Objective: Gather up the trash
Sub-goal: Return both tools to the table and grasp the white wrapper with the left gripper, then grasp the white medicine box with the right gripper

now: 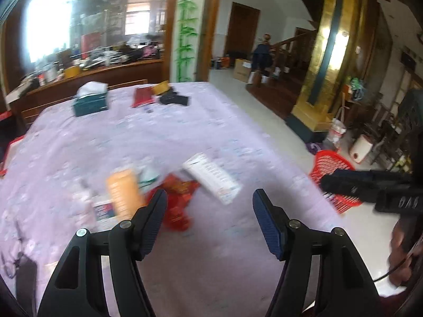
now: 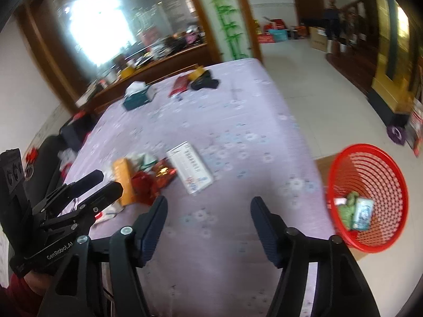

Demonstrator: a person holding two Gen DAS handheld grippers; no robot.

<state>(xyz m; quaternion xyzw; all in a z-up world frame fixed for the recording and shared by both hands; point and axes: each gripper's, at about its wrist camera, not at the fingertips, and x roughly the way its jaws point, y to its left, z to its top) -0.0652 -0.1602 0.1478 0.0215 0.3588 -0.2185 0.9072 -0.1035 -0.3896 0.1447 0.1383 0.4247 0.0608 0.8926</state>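
A pile of trash lies on the lilac tablecloth [image 1: 132,142]: an orange box [image 1: 123,192], a red wrapper [image 1: 179,203], a pale green wrapper [image 1: 148,174] and a white printed box [image 1: 212,181]. My left gripper [image 1: 210,200] hovers open just short of the pile, with nothing between its fingers. My right gripper [image 2: 208,206] is open and empty over bare cloth, right of the white box [image 2: 190,171]. A red mesh basket [image 2: 383,174] sits tilted off the table's right edge and holds a green and a teal item. The left gripper [image 2: 105,182] shows at the left beside the orange box [image 2: 123,182].
At the table's far end are a teal tissue box [image 1: 91,103], a red booklet [image 1: 142,96] and a black item [image 1: 174,99]. A wooden counter with clutter stands behind. A cardboard box [image 2: 325,163] lies under the basket. A person [image 1: 261,52] stands by the stairs.
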